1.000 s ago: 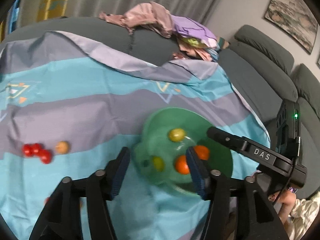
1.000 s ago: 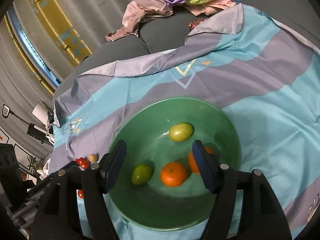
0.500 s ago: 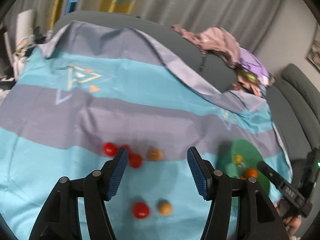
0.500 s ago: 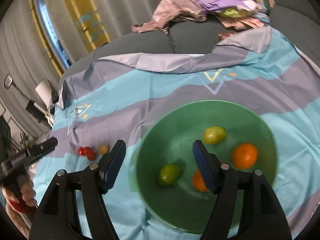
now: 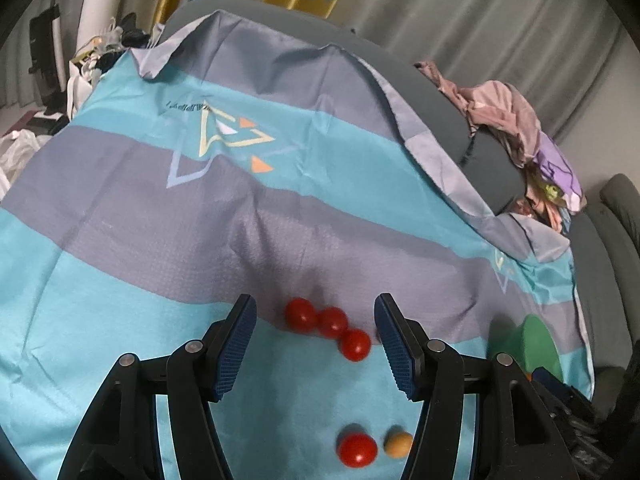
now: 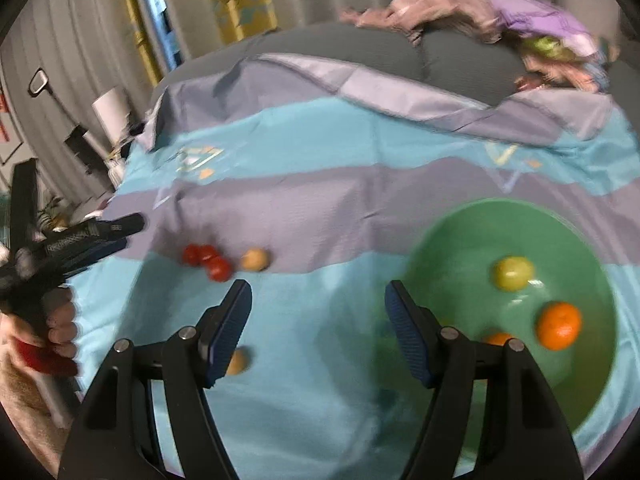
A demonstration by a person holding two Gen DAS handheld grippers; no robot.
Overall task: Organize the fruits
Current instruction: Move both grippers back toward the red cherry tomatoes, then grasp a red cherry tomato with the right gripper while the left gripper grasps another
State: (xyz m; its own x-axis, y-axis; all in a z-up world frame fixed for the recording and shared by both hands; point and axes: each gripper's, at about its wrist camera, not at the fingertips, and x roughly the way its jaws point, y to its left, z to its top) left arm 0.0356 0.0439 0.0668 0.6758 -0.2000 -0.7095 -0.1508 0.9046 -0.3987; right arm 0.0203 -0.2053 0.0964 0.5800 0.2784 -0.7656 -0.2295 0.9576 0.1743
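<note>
The left gripper (image 5: 316,340) has its fingers spread wide and holds nothing. Three red tomatoes (image 5: 328,326) sit in a row touching each other, right between the two fingers, on the blue and grey cloth (image 5: 160,208). One more red tomato (image 5: 357,449) and a small orange ball fruit (image 5: 398,444) lie closer in, by the right finger. The right gripper (image 6: 318,328) is wide too, with nothing in it. The green bowl (image 6: 448,248) is past its right finger, with a yellow-green fruit (image 6: 513,273) and an orange (image 6: 559,325) inside
</note>
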